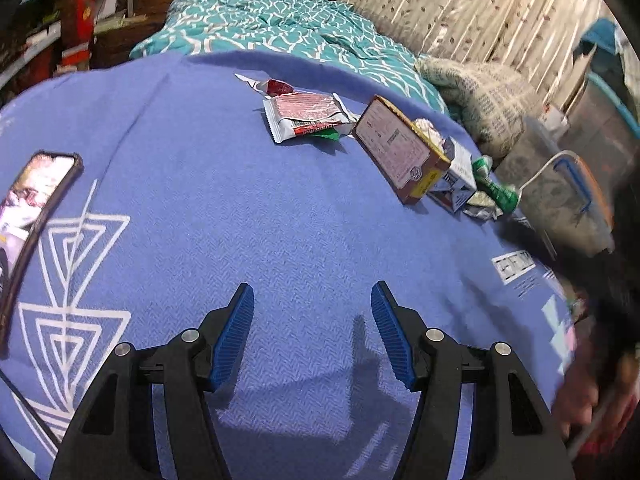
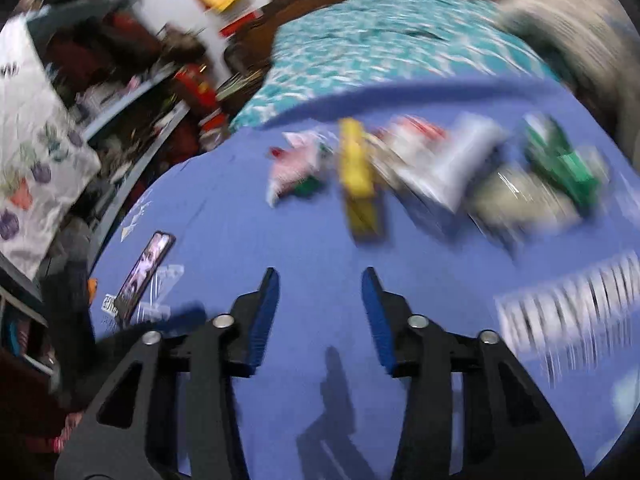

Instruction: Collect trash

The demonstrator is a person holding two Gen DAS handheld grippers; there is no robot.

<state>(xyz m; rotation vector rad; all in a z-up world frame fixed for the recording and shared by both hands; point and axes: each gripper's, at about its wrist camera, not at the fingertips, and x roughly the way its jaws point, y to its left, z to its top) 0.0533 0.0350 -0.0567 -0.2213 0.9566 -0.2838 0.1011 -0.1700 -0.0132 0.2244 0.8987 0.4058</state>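
Note:
Trash lies in a row on a blue blanket (image 1: pixel 240 208). In the left wrist view I see a red-and-white snack wrapper (image 1: pixel 306 116), a brown carton with a pink label (image 1: pixel 402 150), a small white box (image 1: pixel 460 178) and a crumpled green wrapper (image 1: pixel 494 188). My left gripper (image 1: pixel 312 312) is open and empty, low over the blanket, short of the trash. The right wrist view is blurred: the wrapper (image 2: pixel 296 166), the carton's yellow side (image 2: pixel 356 172), the white box (image 2: pixel 452 164) and the green wrapper (image 2: pixel 560 164) lie ahead. My right gripper (image 2: pixel 320 296) is open and empty.
A phone (image 1: pixel 36 216) with a lit screen lies on the blanket at the left; it also shows in the right wrist view (image 2: pixel 144 272). A teal quilt (image 1: pixel 280 24) covers the bed behind. A plastic bin (image 1: pixel 560 192) stands off the right edge. Cluttered shelves (image 2: pixel 132 92) are at the left.

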